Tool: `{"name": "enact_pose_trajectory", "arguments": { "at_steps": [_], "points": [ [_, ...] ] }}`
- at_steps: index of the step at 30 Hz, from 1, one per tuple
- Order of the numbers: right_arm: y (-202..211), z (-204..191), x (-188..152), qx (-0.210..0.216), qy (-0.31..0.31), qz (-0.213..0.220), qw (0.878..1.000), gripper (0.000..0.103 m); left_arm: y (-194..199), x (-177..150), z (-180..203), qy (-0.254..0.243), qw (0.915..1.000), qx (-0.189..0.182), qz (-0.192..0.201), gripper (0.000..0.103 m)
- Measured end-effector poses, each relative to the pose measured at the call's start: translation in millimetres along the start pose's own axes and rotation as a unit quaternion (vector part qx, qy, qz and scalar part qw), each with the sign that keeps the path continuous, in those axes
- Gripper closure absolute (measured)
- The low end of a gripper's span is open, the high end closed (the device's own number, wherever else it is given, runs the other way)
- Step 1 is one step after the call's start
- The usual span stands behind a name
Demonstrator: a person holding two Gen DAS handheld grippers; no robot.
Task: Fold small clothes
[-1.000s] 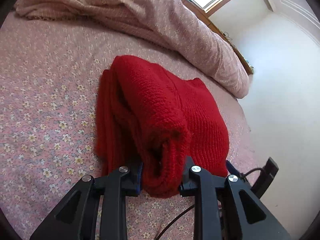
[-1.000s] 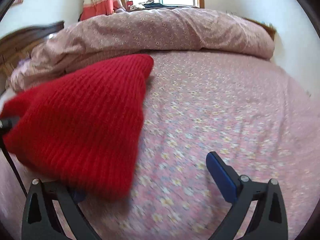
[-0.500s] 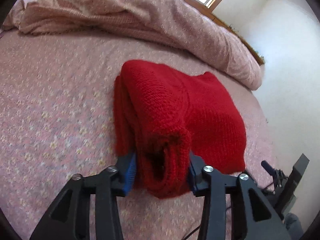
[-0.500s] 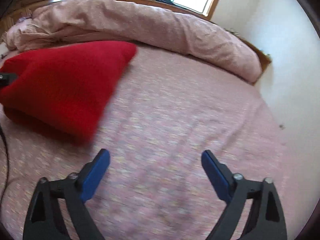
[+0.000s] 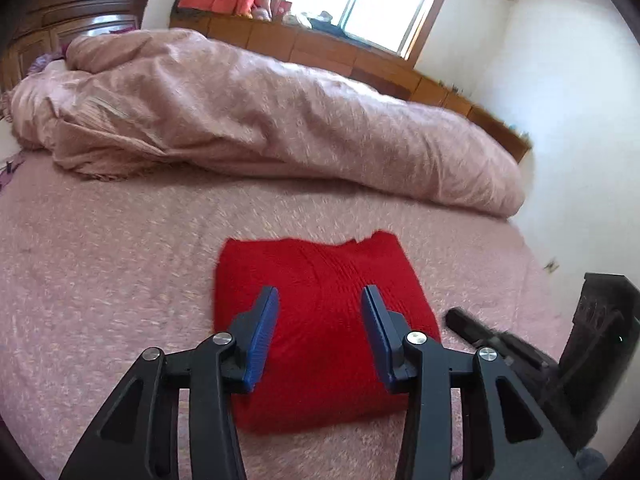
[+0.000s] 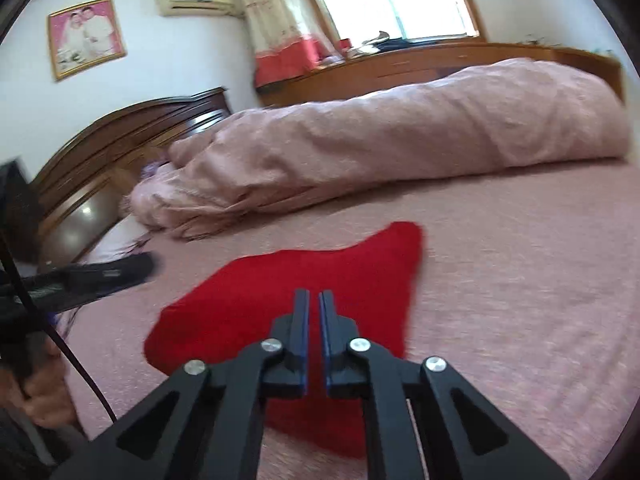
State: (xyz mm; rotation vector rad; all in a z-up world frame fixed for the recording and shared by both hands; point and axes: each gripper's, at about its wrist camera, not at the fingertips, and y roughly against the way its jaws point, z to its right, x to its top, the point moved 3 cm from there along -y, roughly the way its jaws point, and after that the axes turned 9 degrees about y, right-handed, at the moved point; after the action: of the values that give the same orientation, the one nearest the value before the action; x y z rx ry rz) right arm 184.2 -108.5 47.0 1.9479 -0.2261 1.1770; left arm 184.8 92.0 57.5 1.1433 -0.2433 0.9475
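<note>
A red knit garment (image 5: 316,264) lies folded in a flat block on the pink floral bedsheet (image 5: 100,264). My left gripper (image 5: 320,292) hovers above its near half, and its jaws are closing with only air between the blue pads, clear of the knit. In the right wrist view the same garment (image 6: 260,296) spreads out below and ahead of my right gripper (image 6: 314,293), which is shut with nothing in it. The left gripper's dark body (image 6: 100,276) shows at the left edge there, and the right one (image 5: 480,332) at the right of the left wrist view.
A rolled pink duvet (image 5: 280,120) runs across the far side of the bed. A dark wooden headboard (image 6: 120,140) stands at the left, a wooden cabinet (image 5: 320,44) under the window. A person's hand (image 6: 44,392) and a black cable are at the lower left.
My left gripper let go of the garment's folded edge and rose away from it. My right gripper's jaws went from wide open to shut, and it rose and tilted up.
</note>
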Motion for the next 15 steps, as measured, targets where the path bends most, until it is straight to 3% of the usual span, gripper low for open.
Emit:
{"name": "enact_pose_trajectory", "arguments": {
  "at_steps": [5,7,9,15],
  "points": [
    [-44.6,-12.4,-27.2,0.03,0.004,-0.051,0.998,0.103,-46.4,-17.8,-12.4,-0.022,0.998,0.038,-0.046,0.072],
    [-68.3,-17.8,-37.3,0.025,0.038,-0.078,0.996,0.103,-61.3,-21.0,-26.4,-0.016,0.996,0.059,-0.066,0.073],
    [-77.2,-21.5,-41.3,0.021,0.056,-0.073,0.996,0.103,-70.2,-24.4,-40.6,0.001,0.9949,0.061,-0.081,0.073],
    [-59.4,-23.4,-28.8,0.005,0.049,-0.071,0.996,0.103,-52.0,-28.3,-28.6,-0.016,0.9961,0.062,-0.062,0.073]
  ]
}}
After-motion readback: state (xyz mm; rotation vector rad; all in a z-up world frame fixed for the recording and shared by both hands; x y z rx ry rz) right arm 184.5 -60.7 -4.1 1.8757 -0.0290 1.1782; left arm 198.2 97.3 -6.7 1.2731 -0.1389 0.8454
